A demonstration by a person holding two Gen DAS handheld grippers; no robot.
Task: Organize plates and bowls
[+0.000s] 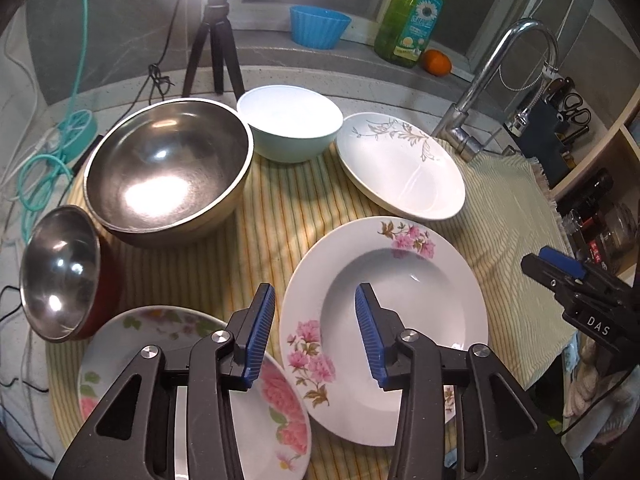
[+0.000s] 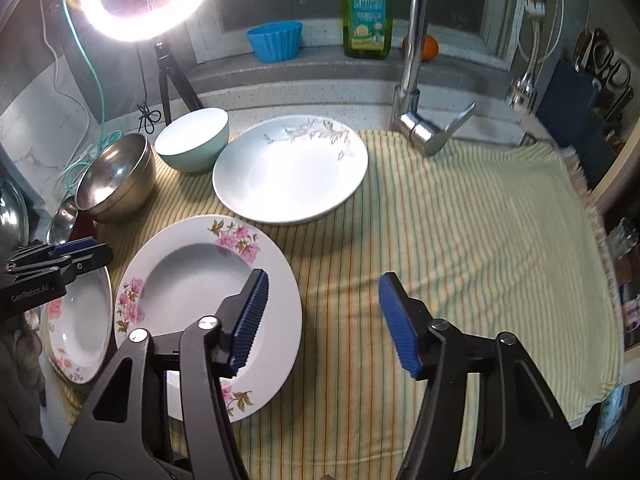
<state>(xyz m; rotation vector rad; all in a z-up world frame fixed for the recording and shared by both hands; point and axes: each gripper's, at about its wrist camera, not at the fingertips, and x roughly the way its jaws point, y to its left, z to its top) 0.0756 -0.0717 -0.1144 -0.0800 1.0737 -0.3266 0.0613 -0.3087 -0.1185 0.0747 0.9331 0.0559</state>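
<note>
A pink-flower deep plate lies on the striped cloth. My left gripper is open and empty above the plate's left rim, beside a smaller peony plate. My right gripper is open and empty, its left finger over the plate's right rim; it also shows in the left wrist view. Behind stand a large steel bowl, a small steel bowl, a pale green bowl and a gold-leaf white plate.
A faucet rises at the back right. A ring light tripod, a blue cup, a green soap bottle and an orange stand at the back. Shelves are to the right.
</note>
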